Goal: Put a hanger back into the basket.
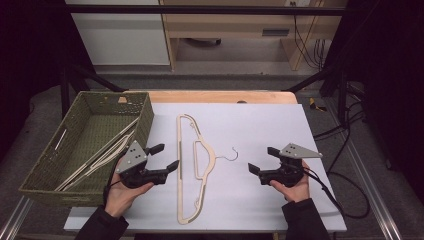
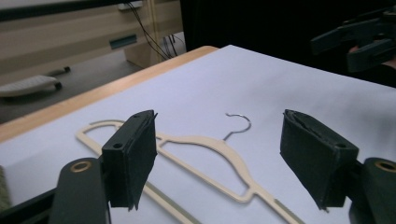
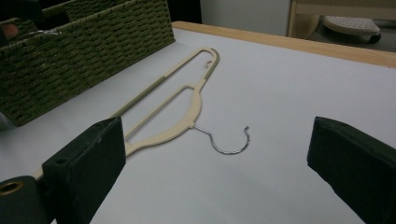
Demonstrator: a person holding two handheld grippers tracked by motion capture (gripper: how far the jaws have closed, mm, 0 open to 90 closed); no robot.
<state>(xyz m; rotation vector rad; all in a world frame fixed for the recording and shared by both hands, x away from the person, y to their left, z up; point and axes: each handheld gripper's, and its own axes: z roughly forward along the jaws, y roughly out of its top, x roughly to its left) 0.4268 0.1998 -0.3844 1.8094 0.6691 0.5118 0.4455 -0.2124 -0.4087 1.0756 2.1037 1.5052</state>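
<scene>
A cream plastic hanger with a metal hook lies flat on the white table top, its long bar toward the basket. My left gripper hovers at the bar's left side, jaws open and pointing at the hanger, nothing between the pads. My right gripper stands open to the right of the hook, facing the hanger with nothing in it. In the left gripper view the right gripper appears at the top right.
A green woven basket sits at the table's left with several cream hangers lying in it; its wall is close to the hanger's bar. Cables trail off the right edge. Wooden furniture stands beyond the far edge.
</scene>
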